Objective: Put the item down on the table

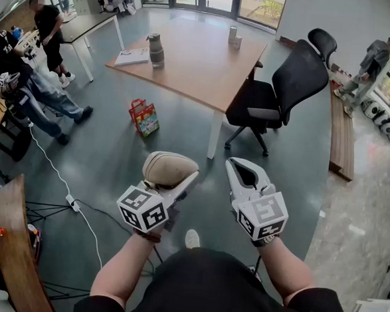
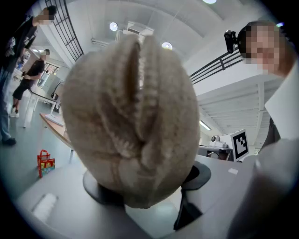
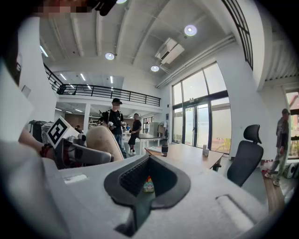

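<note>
A beige, ribbed soft item (image 1: 169,169) sits between the jaws of my left gripper (image 1: 173,181), which is shut on it and holds it in the air over the floor. In the left gripper view the item (image 2: 131,116) fills most of the picture, above the gripper (image 2: 145,189). My right gripper (image 1: 238,170) is beside it on the right, shut with nothing in it. The right gripper view shows the closed jaws of the right gripper (image 3: 147,184) and the item (image 3: 103,142) to their left. The wooden table (image 1: 201,69) stands some way ahead.
On the table are a grey cylinder (image 1: 156,49), a white book (image 1: 132,56) and small cups (image 1: 234,36). A black office chair (image 1: 286,85) stands at its right side. A red bag (image 1: 143,117) is on the floor before it. People stand at the left and far right.
</note>
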